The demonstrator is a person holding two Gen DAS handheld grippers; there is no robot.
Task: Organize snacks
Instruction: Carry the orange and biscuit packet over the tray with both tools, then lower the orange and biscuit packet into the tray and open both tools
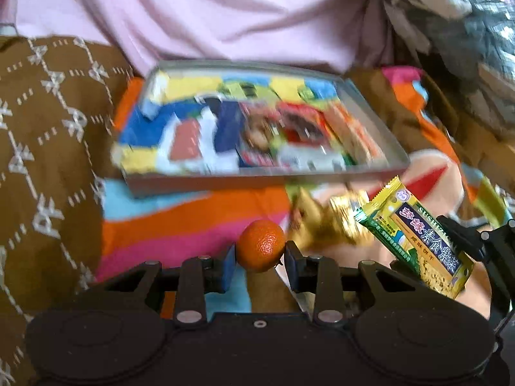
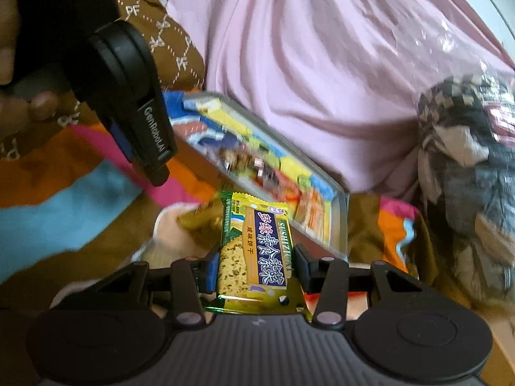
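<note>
While the left hand-held gripper point(image 1: 260, 257) is clamped on a small orange fruit point(image 1: 261, 245), its blue pads pressing both sides, the right hand-held gripper point(image 2: 256, 265) is clamped on a biscuit packet point(image 2: 254, 251) that stands lengthwise between its pads. Only the left wrist view shows the fruit: round, bright orange, with a dimpled skin. It also shows the packet point(image 1: 418, 241) tilted at the right edge, and crinkled gold-wrapped sweets point(image 1: 328, 222) lying just beyond the fruit. The right wrist view shows the left gripper's black body point(image 2: 128, 96) from the side, with fingers point(image 2: 32, 106) of the person's hand behind it. The packet is yellow-green with a dark blue label and a speckled biscuit pictured on it. Further out, a shallow grey tray point(image 1: 379, 122) holding colourful snack packs lies on a bright striped cloth point(image 1: 180, 222), blurred in both views. Pink fabric point(image 1: 225, 9) rises behind the tray.
</note>
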